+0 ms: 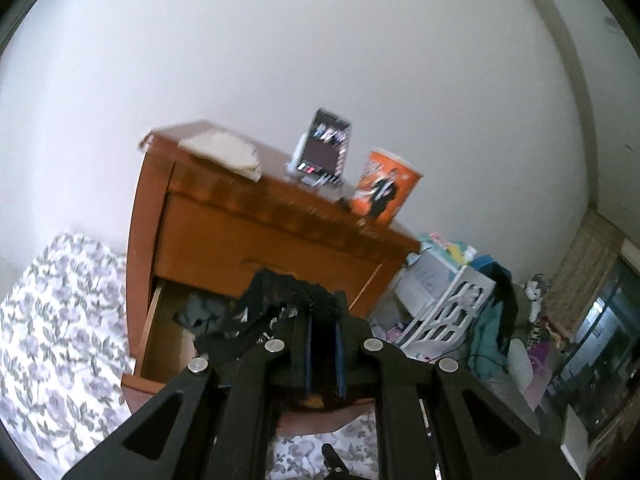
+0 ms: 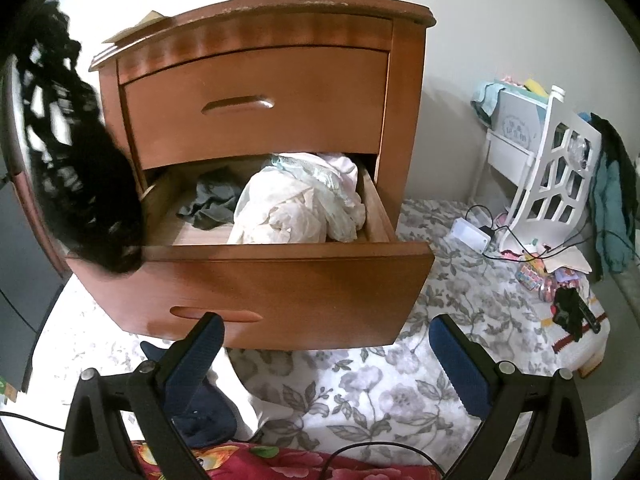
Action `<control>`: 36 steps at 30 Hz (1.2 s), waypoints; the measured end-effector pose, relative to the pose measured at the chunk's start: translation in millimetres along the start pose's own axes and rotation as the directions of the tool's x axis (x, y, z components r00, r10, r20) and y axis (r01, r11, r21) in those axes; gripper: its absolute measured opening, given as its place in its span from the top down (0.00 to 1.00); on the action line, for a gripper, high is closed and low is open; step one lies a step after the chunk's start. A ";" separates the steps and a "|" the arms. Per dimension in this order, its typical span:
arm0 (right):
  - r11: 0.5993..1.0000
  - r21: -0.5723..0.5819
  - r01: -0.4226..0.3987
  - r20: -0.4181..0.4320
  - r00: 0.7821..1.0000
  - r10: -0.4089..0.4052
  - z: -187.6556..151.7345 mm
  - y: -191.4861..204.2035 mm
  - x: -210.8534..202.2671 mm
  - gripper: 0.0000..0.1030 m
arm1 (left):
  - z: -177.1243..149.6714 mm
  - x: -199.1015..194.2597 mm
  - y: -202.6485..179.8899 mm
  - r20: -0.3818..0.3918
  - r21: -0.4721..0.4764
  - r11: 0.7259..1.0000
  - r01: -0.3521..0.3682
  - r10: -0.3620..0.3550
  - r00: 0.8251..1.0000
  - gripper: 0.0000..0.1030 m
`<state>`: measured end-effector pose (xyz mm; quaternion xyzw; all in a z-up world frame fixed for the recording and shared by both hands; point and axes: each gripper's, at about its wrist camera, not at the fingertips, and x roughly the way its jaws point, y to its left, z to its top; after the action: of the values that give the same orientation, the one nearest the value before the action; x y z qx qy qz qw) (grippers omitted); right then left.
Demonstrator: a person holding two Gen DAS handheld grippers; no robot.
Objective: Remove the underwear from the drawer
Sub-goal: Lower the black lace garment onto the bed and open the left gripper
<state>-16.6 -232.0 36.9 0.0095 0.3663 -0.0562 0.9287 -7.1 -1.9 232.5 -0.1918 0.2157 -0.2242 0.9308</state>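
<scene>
Left wrist view: left gripper [image 1: 323, 320] clamped on black lace underwear [image 1: 276, 304], lifted clear above the open lower drawer [image 1: 160, 320] of the wooden nightstand [image 1: 240, 220]. Light, limp, open-weave fabric; likely to snag and droop, so best pinched at a bunched fold or waistband.

Right wrist view: right gripper [image 2: 324, 344] spread wide, empty, near the drawer front. Same black lace hanging at far left [image 2: 80, 168], beside the drawer's left corner. Inside: a grey garment [image 2: 212, 204] left, pale bundled cloth [image 2: 304, 204] right.
</scene>
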 end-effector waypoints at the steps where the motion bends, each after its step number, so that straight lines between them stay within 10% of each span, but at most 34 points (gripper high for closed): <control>1: 1.000 0.002 0.000 0.001 1.000 0.000 -0.1 -0.5 -0.7 0.00 | 0.6 -4.9 -3.9 0.007 0.021 1.000 -0.001 0.001 1.000 0.91; 13: 1.000 0.011 -0.013 -0.015 1.000 0.013 -6.2 -1.2 -0.5 0.00 | -51.9 30.1 12.5 -0.247 0.052 0.997 -0.053 0.064 0.967 0.91; 28: 1.000 0.029 -0.006 -0.039 0.999 0.007 -12.0 -8.5 8.2 0.00 | -147.1 109.2 61.0 -0.549 0.037 0.983 -0.179 0.170 0.819 0.91; 36: 1.000 0.028 -0.008 -0.058 0.998 0.010 -16.4 -8.5 14.4 0.00 | -197.6 141.1 92.6 -0.651 0.092 0.952 -0.292 0.279 0.705 0.91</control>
<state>-18.3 -240.9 15.3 0.0256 0.3923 -0.0568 0.9177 41.3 -47.4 -18.7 -0.0731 0.5578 -0.1285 0.8167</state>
